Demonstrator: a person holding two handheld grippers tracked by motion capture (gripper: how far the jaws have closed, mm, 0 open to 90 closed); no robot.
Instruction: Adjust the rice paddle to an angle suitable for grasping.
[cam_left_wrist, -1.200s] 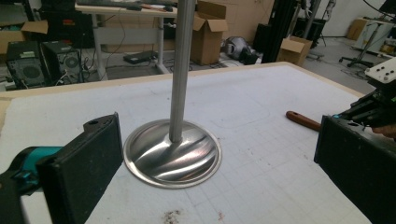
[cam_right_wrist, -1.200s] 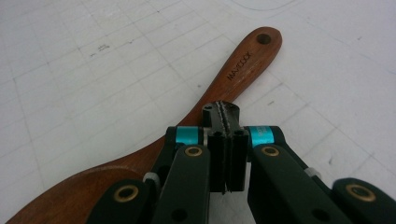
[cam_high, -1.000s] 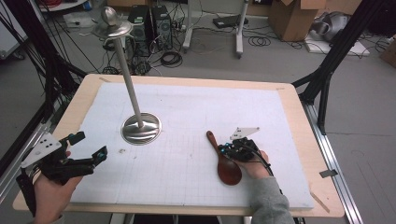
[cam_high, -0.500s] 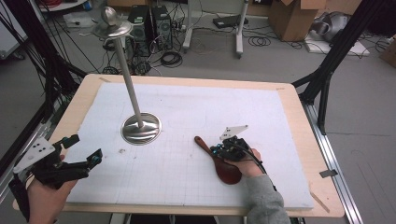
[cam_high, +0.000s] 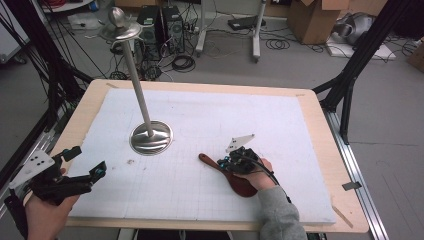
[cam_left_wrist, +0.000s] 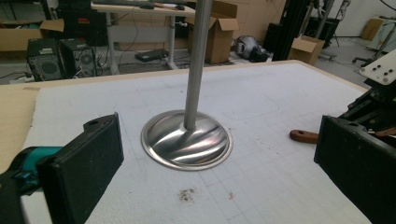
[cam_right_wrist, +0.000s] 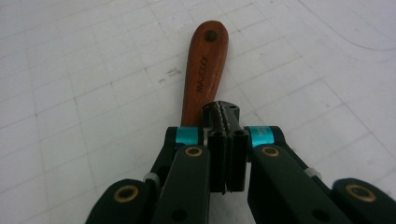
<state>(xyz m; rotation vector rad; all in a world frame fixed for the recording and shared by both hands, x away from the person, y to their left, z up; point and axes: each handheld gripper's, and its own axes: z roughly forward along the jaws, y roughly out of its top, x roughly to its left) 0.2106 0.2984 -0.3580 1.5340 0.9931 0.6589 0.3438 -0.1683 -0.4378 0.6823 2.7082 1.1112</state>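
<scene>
Right tongs: my right gripper (cam_high: 231, 165) is clenched tight, jaws pressed together, at the neck of the wooden spoon (cam_high: 235, 176). From the right gripper view (cam_right_wrist: 223, 116) I can't tell for sure whether a thin edge of the handle is pinched between the pads or whether they lie shut on top of it.
Left tongs: my left gripper (cam_high: 85, 162) is released, jaws standing wide with nothing between them, hovering over the near left corner of the white mat (cam_high: 210, 115).
Spoon: it lies flat on the mat, near the front edge and right of centre, its handle end pointing toward the metal stand (cam_high: 151, 138) and its bowl under my right hand (cam_high: 257, 176).
Stand: round steel base on the mat, well apart from the spoon, with a tall post and a small hook plate on top.
Step in hand: I judge I'm shifting the spoon by its neck toward the stand.
How to do it well: check the hold before lifting; if the pads have only closed on top, open and take the handle across its narrow width. Keep the spoon level, move slowly, and steer clear of the post.
Risk: a smooth rounded handle may twist or slip out of a shallow pinch.
</scene>
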